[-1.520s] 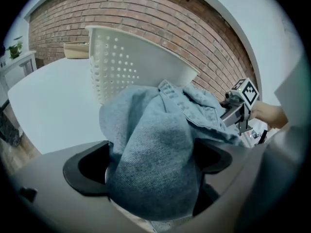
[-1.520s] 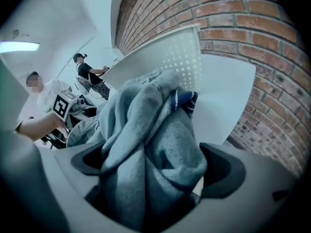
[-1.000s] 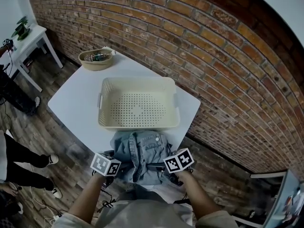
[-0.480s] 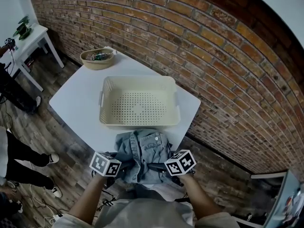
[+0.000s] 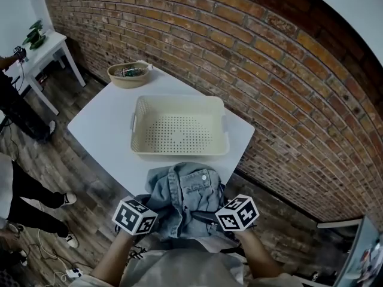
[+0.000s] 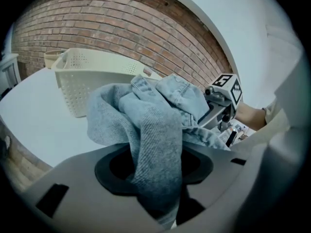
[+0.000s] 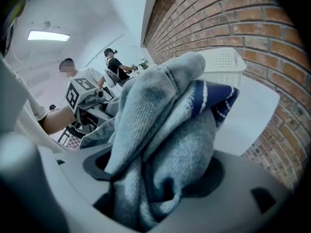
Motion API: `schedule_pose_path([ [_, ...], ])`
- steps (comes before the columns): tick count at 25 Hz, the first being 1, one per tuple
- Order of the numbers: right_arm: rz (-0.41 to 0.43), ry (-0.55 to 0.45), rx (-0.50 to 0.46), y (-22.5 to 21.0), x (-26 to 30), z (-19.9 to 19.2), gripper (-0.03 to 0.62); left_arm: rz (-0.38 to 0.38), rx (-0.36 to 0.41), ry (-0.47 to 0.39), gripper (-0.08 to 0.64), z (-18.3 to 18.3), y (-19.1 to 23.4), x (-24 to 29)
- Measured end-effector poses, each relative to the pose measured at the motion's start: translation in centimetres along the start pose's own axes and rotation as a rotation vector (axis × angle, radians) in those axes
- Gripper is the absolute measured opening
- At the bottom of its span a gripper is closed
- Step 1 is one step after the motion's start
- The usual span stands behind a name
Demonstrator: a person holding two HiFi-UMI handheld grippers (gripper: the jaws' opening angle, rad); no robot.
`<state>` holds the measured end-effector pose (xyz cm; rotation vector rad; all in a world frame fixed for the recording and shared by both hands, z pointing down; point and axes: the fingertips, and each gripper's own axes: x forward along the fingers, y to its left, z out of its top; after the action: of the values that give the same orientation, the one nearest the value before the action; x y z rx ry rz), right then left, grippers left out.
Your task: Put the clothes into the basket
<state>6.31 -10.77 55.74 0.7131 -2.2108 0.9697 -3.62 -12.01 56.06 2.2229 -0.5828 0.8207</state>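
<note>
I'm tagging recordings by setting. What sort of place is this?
Probably a studio or lab room rather than a home: bare brick wall, a plain white table, onlookers standing on the wood floor.

Head view: bare table is lying open left of the basket at centre frame. Brick wall is closing off top and right. Woven bowl is occupying the table's upper-left corner. Denim clothes are bunching at lower centre, near the basket's closest wall.
</note>
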Motion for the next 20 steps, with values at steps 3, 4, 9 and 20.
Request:
schedule_pose_path([
  [3,-0.008,-0.021,-0.021,1.3,-1.5,0.8,0.368,0.015,0.025,-0.019,0.206,0.8,-1.1,-1.7],
  [4,-0.010,-0.027,-0.030,1.6,-1.9,1.2,0.368,0.016,0.031,-0.026,0.206,1.2,-1.4,-2.2],
  [9,-0.029,-0.058,-0.076,2.7,-4.0,3.1,0.368,0.030,0.070,-0.066,0.206,3.1,-2.6,-4.3],
  [20,-0.065,-0.148,-0.147,3.5,-7.4,8.5,0.368,0.076,0.194,-0.146,0.204,8.8,-3.2,-7.8],
])
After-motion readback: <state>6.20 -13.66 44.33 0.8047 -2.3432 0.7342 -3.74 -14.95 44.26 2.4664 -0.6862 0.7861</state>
